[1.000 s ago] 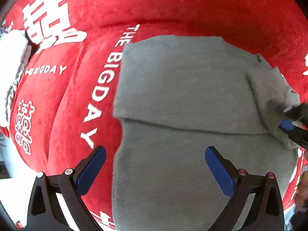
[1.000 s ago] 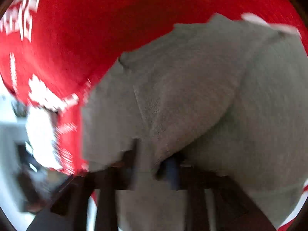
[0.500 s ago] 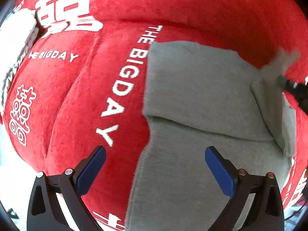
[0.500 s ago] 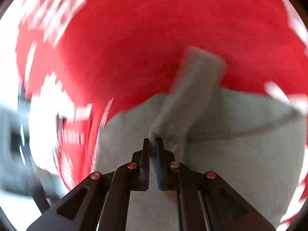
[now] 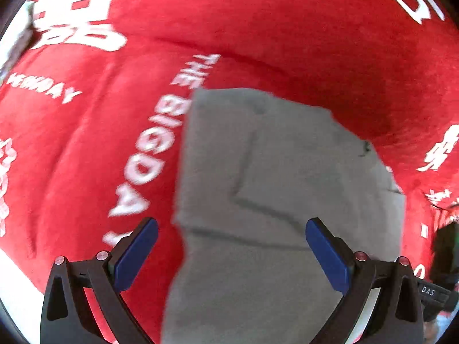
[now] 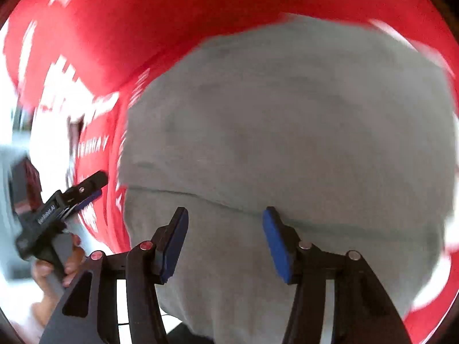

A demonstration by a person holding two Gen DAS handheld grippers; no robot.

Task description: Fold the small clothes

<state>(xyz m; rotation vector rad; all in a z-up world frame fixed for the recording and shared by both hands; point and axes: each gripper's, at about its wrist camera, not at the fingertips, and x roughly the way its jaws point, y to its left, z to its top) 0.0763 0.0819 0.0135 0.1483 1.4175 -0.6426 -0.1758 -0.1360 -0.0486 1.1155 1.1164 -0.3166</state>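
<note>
A grey garment [image 5: 287, 172] lies folded on a red plush blanket [image 5: 86, 157] with white lettering. A folded-over flap [image 5: 309, 166] rests flat on its upper half. My left gripper [image 5: 231, 229] hovers over the garment's left edge, open, with nothing between its blue pads. In the right wrist view the grey garment [image 6: 287, 129] fills the frame. My right gripper [image 6: 226, 215] hangs above its lower fold line with jaws opening and no cloth pinched. The left gripper [image 6: 96, 187] shows at the left, held by a hand [image 6: 54, 266].
The red blanket [image 6: 143, 28] bulges in soft ridges around the garment. A white surface [image 5: 17, 269] shows past the blanket's lower left edge. A dark object [image 5: 444, 249] sits at the right edge of the left wrist view.
Half a second ago my right gripper was shut on a lifted grey flap. That flap now lies flat on the garment and the right jaws have let go. The left gripper stayed open.
</note>
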